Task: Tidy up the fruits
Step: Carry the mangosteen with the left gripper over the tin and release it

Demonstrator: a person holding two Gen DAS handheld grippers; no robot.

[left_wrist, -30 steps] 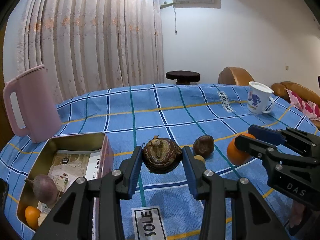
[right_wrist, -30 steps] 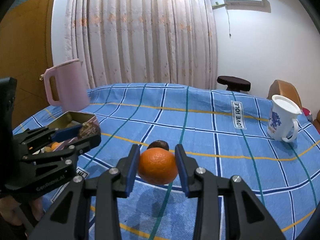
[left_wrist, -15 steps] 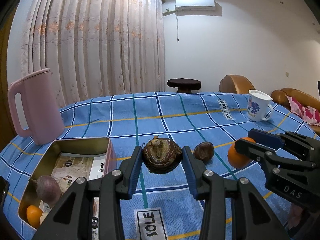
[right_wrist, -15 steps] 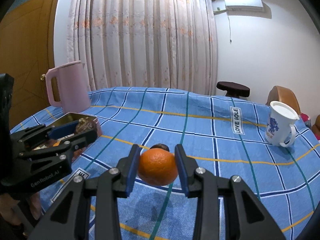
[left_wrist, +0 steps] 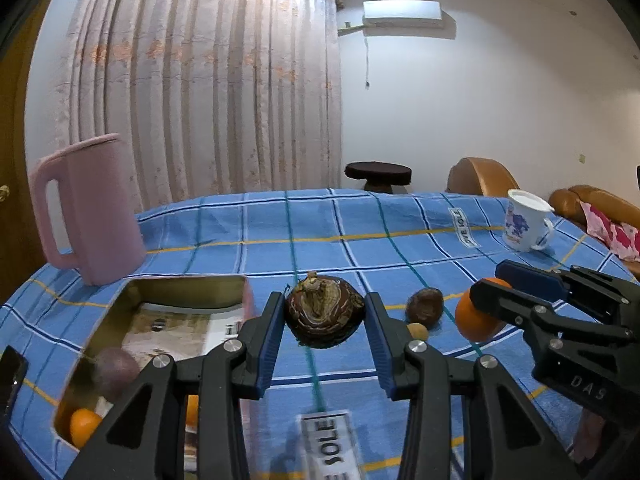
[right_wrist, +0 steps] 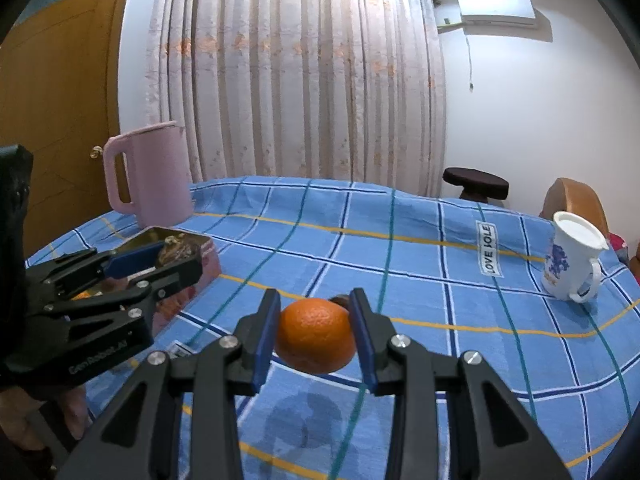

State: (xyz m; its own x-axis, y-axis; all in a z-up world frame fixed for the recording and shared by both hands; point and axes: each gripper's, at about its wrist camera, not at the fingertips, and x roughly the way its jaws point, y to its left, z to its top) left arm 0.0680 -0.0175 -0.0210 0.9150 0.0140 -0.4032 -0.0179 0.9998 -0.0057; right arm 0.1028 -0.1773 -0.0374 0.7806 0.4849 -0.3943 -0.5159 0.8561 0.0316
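Observation:
My left gripper (left_wrist: 324,320) is shut on a dark brown wrinkled fruit (left_wrist: 324,316) and holds it above the blue checked cloth, just right of a gold metal tin (left_wrist: 168,292). The tin holds a purple fruit (left_wrist: 114,368) and an orange (left_wrist: 84,426). My right gripper (right_wrist: 316,332) is shut on an orange (right_wrist: 316,336), lifted off the cloth; it also shows in the left wrist view (left_wrist: 476,318). A brown round fruit (left_wrist: 424,312) and a small tan one (left_wrist: 418,330) lie on the cloth between the grippers.
A pink jug (left_wrist: 86,212) stands behind the tin at the left. A white mug with a blue print (right_wrist: 572,264) stands at the right. The tin (right_wrist: 208,248) sits left of my right gripper. A brown sofa (left_wrist: 596,208) lies beyond the table.
Both grippers have risen with their fruits held. The left gripper has drifted slightly left toward the tin. The loose fruits have not moved.

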